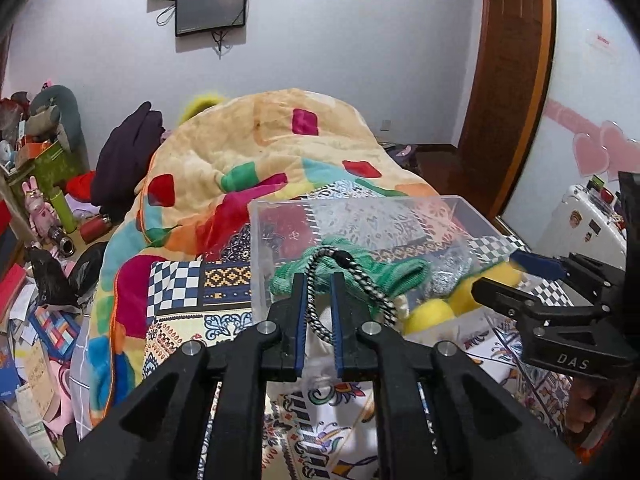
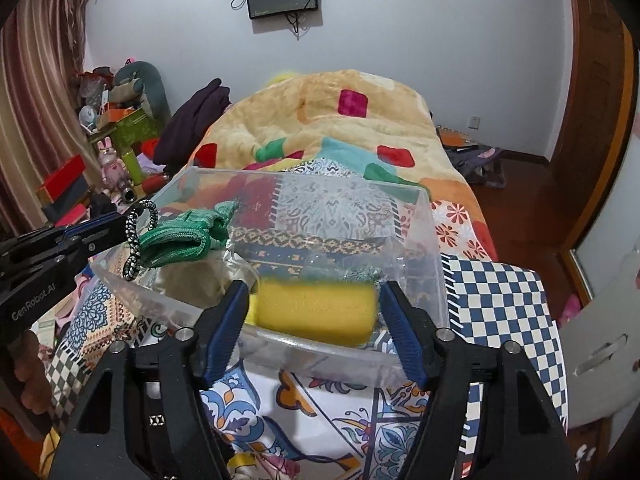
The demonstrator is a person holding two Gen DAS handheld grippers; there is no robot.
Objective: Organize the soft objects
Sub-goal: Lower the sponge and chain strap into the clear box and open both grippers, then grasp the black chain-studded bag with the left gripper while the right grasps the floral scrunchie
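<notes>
1. Left gripper [image 1: 318, 280] low over the bed [image 1: 180, 284], jaws narrowed with a small gap; black-and-white cord [image 1: 316, 316] looped between them, firm pinch or loose hang impossible to tell.
2. Same cord [image 2: 134, 236] in the right view, dangling at the left gripper [image 2: 120, 226] tip at the bin's left edge, beside the green knit [image 2: 180, 238].
3. Right gripper [image 2: 314, 296] spread wide, a finger on either side of the yellow sponge [image 2: 314, 310], pads just off its ends; sponge blurred, lying inside the bin [image 2: 436, 280] against the near wall.
4. Right gripper [image 1: 496, 276] seen from the left, reaching over the bin's right side above the yellow sponge [image 1: 430, 314].
5. Clear bin [image 1: 264, 248] resting on the patterned bedspread; inside, green knit [image 1: 352, 268] draped at the left, a pale cloth [image 2: 192, 280] under it, a silvery scrubber [image 1: 448, 276] near the sponge.
6. Beyond the bin, a blanket [image 1: 248, 148] with coloured patches heaped across the bed.
7. Furthest back, a dark screen [image 1: 211, 8] on the wall.
</notes>
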